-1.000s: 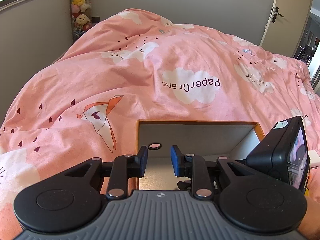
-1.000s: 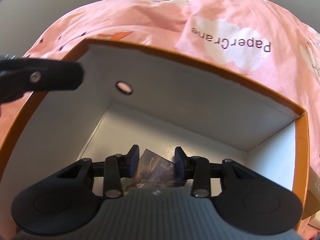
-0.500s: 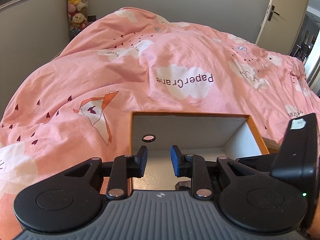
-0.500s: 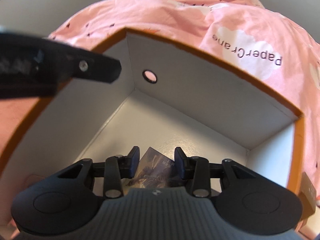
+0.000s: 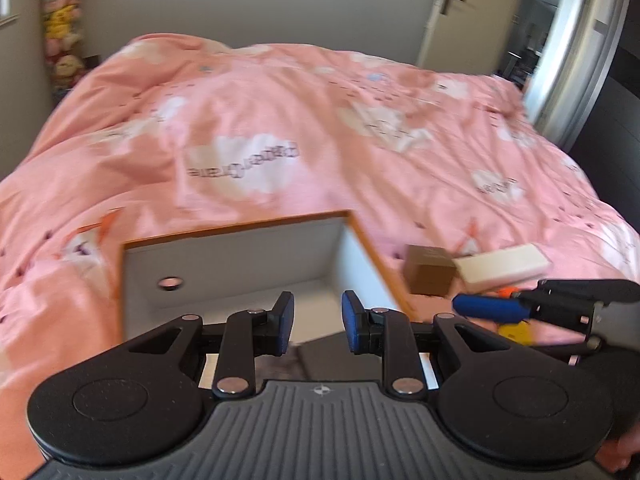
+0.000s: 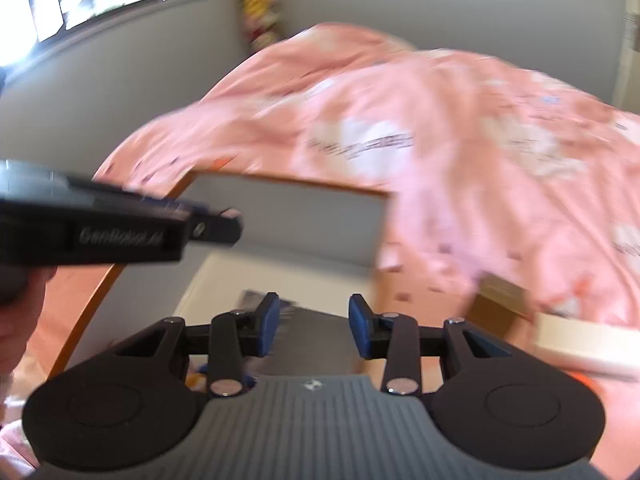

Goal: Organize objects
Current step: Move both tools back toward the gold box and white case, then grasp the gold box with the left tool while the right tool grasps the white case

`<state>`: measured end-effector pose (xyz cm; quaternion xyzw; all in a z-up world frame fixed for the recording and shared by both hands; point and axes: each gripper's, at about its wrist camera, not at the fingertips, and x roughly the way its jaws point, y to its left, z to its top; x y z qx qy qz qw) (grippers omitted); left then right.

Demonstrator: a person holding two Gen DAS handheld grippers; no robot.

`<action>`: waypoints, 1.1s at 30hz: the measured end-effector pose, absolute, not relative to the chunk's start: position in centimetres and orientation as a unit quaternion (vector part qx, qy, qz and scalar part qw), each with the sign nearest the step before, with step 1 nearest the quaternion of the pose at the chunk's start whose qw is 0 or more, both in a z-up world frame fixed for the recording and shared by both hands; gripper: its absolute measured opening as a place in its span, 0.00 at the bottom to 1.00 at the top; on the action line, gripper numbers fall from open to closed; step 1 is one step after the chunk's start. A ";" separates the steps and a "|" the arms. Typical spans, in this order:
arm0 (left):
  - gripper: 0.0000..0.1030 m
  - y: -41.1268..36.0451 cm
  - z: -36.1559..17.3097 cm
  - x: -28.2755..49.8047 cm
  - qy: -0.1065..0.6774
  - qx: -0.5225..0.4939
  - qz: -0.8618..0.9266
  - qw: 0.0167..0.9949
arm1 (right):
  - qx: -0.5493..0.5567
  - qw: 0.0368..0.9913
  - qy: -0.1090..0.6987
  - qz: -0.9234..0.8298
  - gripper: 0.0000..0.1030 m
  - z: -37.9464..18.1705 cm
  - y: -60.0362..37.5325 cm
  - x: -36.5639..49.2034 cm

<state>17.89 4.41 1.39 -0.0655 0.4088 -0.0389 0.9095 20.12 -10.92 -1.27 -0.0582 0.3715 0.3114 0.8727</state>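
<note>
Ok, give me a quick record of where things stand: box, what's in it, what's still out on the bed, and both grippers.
box: open box, orange rim, white inside, sitting on the pink duvet
in box: a dark flat item on the floor; blurred, cannot identify
outside box: brown box and pale flat box on the duvet to its right, touching or overlapping
left gripper: open, empty, over the box
right gripper: open, empty, near the box's right edge
image quality: both views motion-blurred
</note>
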 end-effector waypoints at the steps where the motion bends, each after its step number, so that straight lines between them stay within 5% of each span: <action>1: 0.28 3.5 1.4 18.1 0.411 -0.063 -0.053 0.908 | -0.044 0.880 0.370 0.294 0.39 -1.1 -12.6 20.3; 10: 0.28 -3.9 -0.3 21.7 0.442 -0.031 -0.142 0.885 | 0.067 0.903 0.407 0.119 0.40 -4.7 -24.8 22.6; 16: 0.54 -5.9 -2.0 26.5 0.464 -0.073 -0.130 0.873 | 0.143 0.892 0.422 0.080 0.44 -6.8 -29.1 25.5; 33: 0.58 -8.0 -9.6 38.0 0.568 -0.066 -0.013 0.820 | 0.269 0.857 0.437 0.057 0.50 -12.7 -32.7 31.5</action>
